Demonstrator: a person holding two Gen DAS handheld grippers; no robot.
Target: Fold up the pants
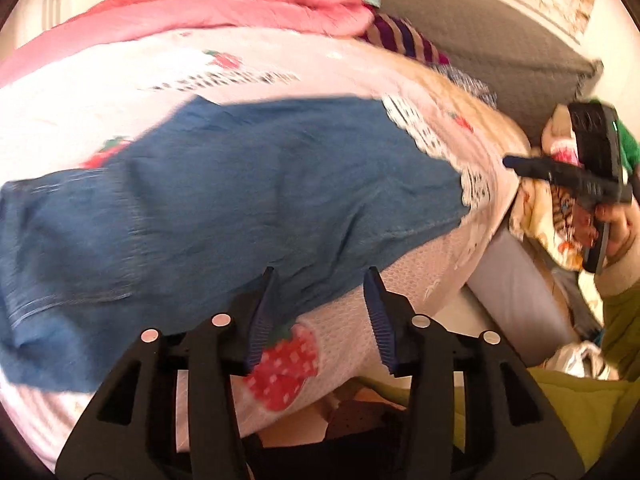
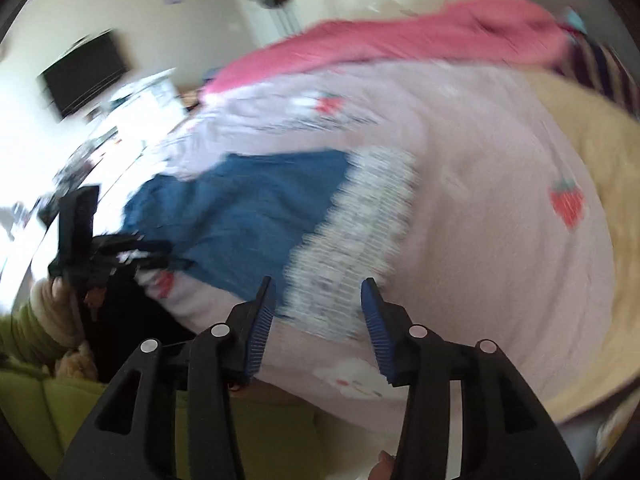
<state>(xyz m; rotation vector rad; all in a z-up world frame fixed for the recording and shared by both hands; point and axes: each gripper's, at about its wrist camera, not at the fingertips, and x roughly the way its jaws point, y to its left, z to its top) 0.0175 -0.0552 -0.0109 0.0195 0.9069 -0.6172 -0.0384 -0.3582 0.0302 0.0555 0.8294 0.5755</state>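
Observation:
Blue denim pants [image 1: 224, 200] lie spread flat on a pink strawberry-print bedspread [image 1: 288, 360]. They also show in the right wrist view [image 2: 240, 216], left of centre. My left gripper [image 1: 320, 276] is open and empty, its tips over the near edge of the pants. My right gripper [image 2: 318, 284] is open and empty above the bedspread [image 2: 480, 264], just right of the pants' end. The right gripper also shows at the far right of the left wrist view [image 1: 516, 162], off the bed's edge. The left gripper shows at the left of the right wrist view [image 2: 168, 254]. Both views are motion-blurred.
A pink blanket [image 1: 224, 12] and a striped cloth [image 1: 404, 42] lie at the bed's far side. A grey headboard [image 1: 480, 32] stands at the back right. Clutter and a white bag [image 1: 580, 360] fill the floor on the right. A dark screen [image 2: 84, 74] hangs on the wall.

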